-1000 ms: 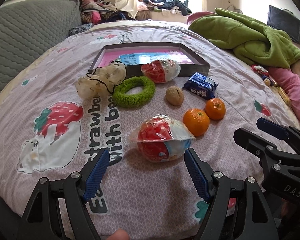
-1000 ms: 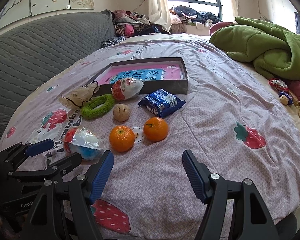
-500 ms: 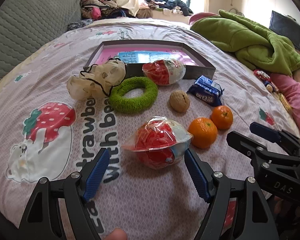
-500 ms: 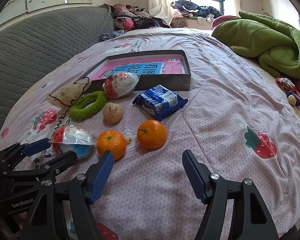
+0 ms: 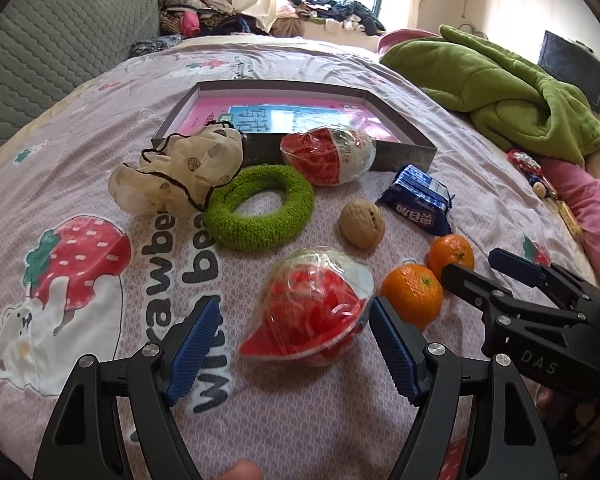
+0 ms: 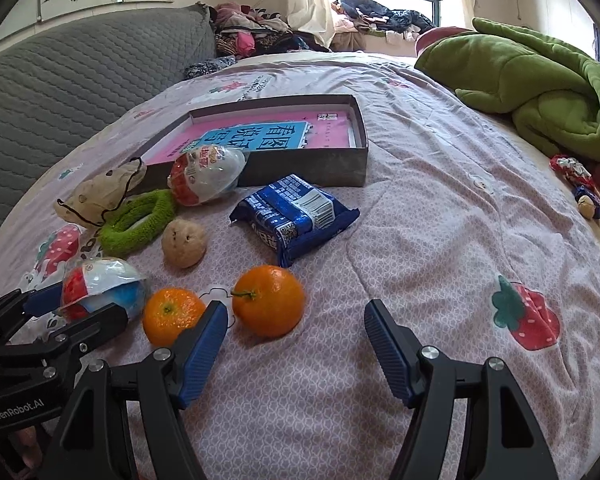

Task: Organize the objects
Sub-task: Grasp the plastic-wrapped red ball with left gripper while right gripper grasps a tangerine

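A shallow grey box [image 5: 404,136] [image 6: 320,168] with a pink and blue sheet inside lies on the bed. In front of it are a red-and-white wrapped egg [image 5: 328,156] [image 6: 206,176], a cream drawstring pouch [image 5: 176,172], a green fuzzy ring [image 5: 260,212] [image 6: 136,220], a walnut [image 5: 362,224] [image 6: 184,242], a blue snack pack [image 5: 418,198] [image 6: 296,216] and two oranges [image 5: 412,294] [image 6: 268,300]. My left gripper [image 5: 296,344] is open around a second wrapped egg [image 5: 312,308] [image 6: 100,288], not touching. My right gripper [image 6: 296,344] is open just before the right orange.
A green blanket [image 5: 500,80] [image 6: 540,92] is heaped at the right. A grey quilted headboard [image 6: 60,88] runs along the left. Small wrapped items [image 6: 580,188] lie by the right edge. Clothes are piled under the window at the back.
Both grippers have moved forward and lower. The near wrapped egg now sits between my left fingers, and the right orange is close to my right fingers. No object has shifted.
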Tool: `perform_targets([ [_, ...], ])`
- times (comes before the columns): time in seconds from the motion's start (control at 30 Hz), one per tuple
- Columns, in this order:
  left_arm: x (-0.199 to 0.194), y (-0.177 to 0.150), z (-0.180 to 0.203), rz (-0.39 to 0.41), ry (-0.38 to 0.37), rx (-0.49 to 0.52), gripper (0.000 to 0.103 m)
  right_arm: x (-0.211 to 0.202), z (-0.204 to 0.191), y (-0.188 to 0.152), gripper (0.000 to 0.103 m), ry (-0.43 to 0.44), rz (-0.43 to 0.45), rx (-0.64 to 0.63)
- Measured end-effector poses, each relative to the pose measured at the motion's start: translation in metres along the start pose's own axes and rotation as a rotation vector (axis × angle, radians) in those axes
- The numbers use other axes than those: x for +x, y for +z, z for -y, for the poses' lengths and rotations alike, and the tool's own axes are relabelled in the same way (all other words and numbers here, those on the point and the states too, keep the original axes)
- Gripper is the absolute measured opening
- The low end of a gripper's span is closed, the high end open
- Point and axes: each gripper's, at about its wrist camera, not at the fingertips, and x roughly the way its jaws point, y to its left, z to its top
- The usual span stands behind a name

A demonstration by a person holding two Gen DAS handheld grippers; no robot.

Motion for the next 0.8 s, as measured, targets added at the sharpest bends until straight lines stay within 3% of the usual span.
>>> perform_targets([
  [0.37, 0.01, 0.002, -0.001, 0.008, -0.003, -0.016, 0.078, 0.009, -0.006, 0.001, 0.06, 0.013, 0.001, -0.024],
  [0.57, 0.014, 0.001, -0.003, 0.007, -0.007, -0.03, 0.078, 0.012, -0.015, 0.001, 0.044, 0.012, 0.011, -0.065],
  [0.67, 0.013, 0.001, -0.003, 0.022, -0.01, -0.026, 0.068, 0.012, -0.02, 0.0, 0.04, 0.005, 0.023, -0.084],
  [0.73, 0.013, 0.0, -0.004, 0.023, -0.029, -0.026, 0.053, 0.012, -0.021, -0.001, 0.04, -0.002, 0.033, -0.096],
  [0.8, 0.013, -0.001, -0.003, 0.02, -0.028, -0.017, 0.053, 0.011, -0.021, -0.001, 0.04, 0.0, 0.04, -0.094],
])
